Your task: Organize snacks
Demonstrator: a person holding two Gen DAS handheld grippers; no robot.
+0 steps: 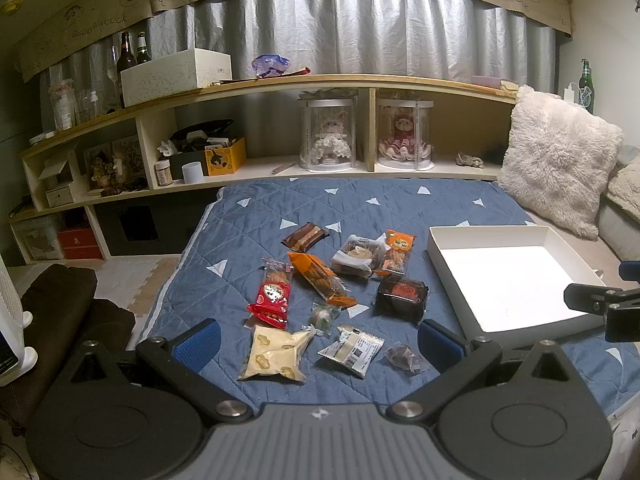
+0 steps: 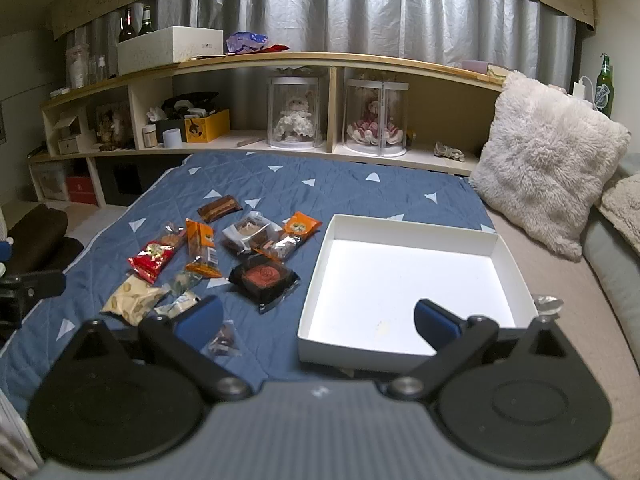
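Note:
Several wrapped snacks lie scattered on a blue quilt point(image 1: 360, 204): a red packet point(image 1: 272, 294), an orange packet point(image 1: 322, 280), a cream packet point(image 1: 276, 354), a dark boxed cake point(image 1: 402, 296) and a brown bar point(image 1: 305, 236). To their right sits a white tray point(image 1: 452, 268), with nothing in it. My left gripper point(image 1: 318, 344) is open above the nearest snacks, holding nothing. My right gripper point(image 2: 318, 322) is open over the front-left corner of the white tray point(image 2: 320, 256), also holding nothing. The dark boxed cake point(image 2: 264, 280) lies just left of the tray.
A wooden shelf unit point(image 1: 280, 84) runs along the back with two doll display cases point(image 1: 328, 136), boxes and bottles. A fluffy pillow point(image 1: 556, 160) leans at the right. Dark folded fabric point(image 1: 60, 312) lies left of the quilt.

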